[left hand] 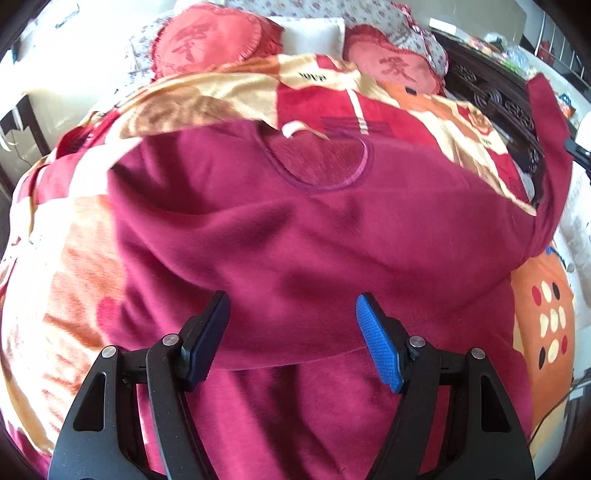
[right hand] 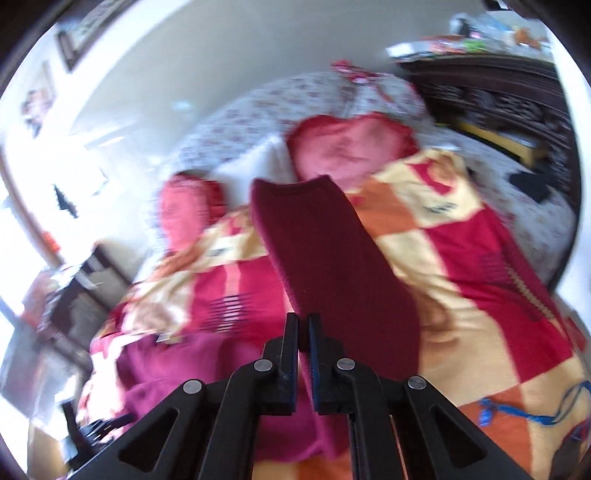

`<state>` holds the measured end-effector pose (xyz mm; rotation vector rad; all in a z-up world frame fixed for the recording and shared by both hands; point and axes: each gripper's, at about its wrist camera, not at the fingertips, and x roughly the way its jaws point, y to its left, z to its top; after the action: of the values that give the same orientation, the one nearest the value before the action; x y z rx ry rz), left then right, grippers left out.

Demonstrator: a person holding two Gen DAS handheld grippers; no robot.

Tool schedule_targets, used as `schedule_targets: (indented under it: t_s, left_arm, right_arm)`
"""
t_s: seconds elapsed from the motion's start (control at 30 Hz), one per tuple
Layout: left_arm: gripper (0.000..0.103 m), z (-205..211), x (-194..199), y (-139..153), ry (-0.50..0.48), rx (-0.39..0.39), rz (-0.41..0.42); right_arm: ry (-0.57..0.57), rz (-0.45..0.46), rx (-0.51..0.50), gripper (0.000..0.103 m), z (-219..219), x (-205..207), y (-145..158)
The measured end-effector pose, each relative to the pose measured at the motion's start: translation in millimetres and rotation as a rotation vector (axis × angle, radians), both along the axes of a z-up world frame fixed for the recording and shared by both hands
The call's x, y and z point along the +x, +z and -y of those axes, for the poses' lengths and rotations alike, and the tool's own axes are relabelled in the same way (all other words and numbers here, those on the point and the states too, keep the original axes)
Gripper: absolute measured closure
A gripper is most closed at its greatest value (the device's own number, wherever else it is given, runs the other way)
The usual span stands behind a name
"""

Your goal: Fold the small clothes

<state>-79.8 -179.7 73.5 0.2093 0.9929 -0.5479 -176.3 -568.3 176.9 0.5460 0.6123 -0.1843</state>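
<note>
A magenta fleece sweater [left hand: 314,240] lies front up on a red, orange and cream blanket [left hand: 74,277], its round neckline [left hand: 321,162] at the far side. My left gripper [left hand: 292,297] hovers open over the sweater's lower body, with nothing between its black and blue pads. In the right wrist view my right gripper [right hand: 303,318] is shut on the sweater's sleeve [right hand: 325,251]. That sleeve stretches away from the jaws, lifted off the bed, with its cuff at the far end. The sweater's body [right hand: 177,365] shows below left. From the left wrist view the raised sleeve [left hand: 546,122] stands at the right edge.
Two red heart-shaped cushions [left hand: 210,40] [left hand: 395,62] and a white pillow [left hand: 314,33] sit at the head of the bed. A dark carved wooden cabinet [right hand: 498,99] stands along the right side. A blue cord [right hand: 517,410] lies on the blanket near the right.
</note>
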Motion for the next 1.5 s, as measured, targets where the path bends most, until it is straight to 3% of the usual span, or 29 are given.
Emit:
schedule_targets:
  t_s: [0.2,0.37,0.53,0.73,0.87,1.03,1.07,1.17,1.23,1.33,1.5]
  left_arm:
    - [0.032,-33.4,4.6,22.6,0.058,-0.036,0.039]
    - [0.032,-68.4,8.1,37.6,0.111,-0.052,0.072]
    - [0.032,-119.9,13.9,53.3,0.200,-0.069,0.108]
    - [0.032,-167.2,22.3,60.1,0.299,-0.082,0.122]
    - [0.032,-175.3,20.5,57.4,0.305,-0.105,0.091]
    - [0.032,-159.2,1.9,51.2,0.190,-0.098,0.084]
    - [0.032,-153.7,-3.0,48.0,0.155,-0.097,0.074]
    - [0.032,-138.3,-17.1,37.2,0.069,-0.097,0.041]
    - [0.032,-129.8,-24.5,29.1,0.035,-0.091,0.020]
    - [0.032,-121.7,-28.2,17.1,0.021,-0.089,-0.015]
    - [0.032,-120.6,-31.9,13.4,0.040,-0.106,-0.036]
  right_arm:
    - [0.240,0.113,0.074,0.098,-67.3,8.3,37.5]
    - [0.433,0.133,0.118,0.098,-127.2,26.0,51.9]
    - [0.668,0.087,0.135,0.098,-193.8,48.2,53.5]
    - [0.838,-0.006,0.080,0.098,-253.8,86.4,41.0]
    - [0.758,-0.104,0.015,0.098,-268.5,130.0,7.4]
    - [0.668,-0.141,0.074,0.094,-255.2,135.5,-15.9]
    - [0.655,-0.150,0.080,0.087,-251.8,128.1,-20.2]
    - [0.601,-0.180,0.079,0.050,-240.2,89.1,-31.7]
    - [0.565,-0.194,0.134,0.048,-229.7,59.1,-44.8]
    - [0.550,-0.291,0.239,0.048,-223.9,17.0,-80.1]
    - [0.555,-0.334,0.337,0.048,-234.8,-6.9,-116.8]
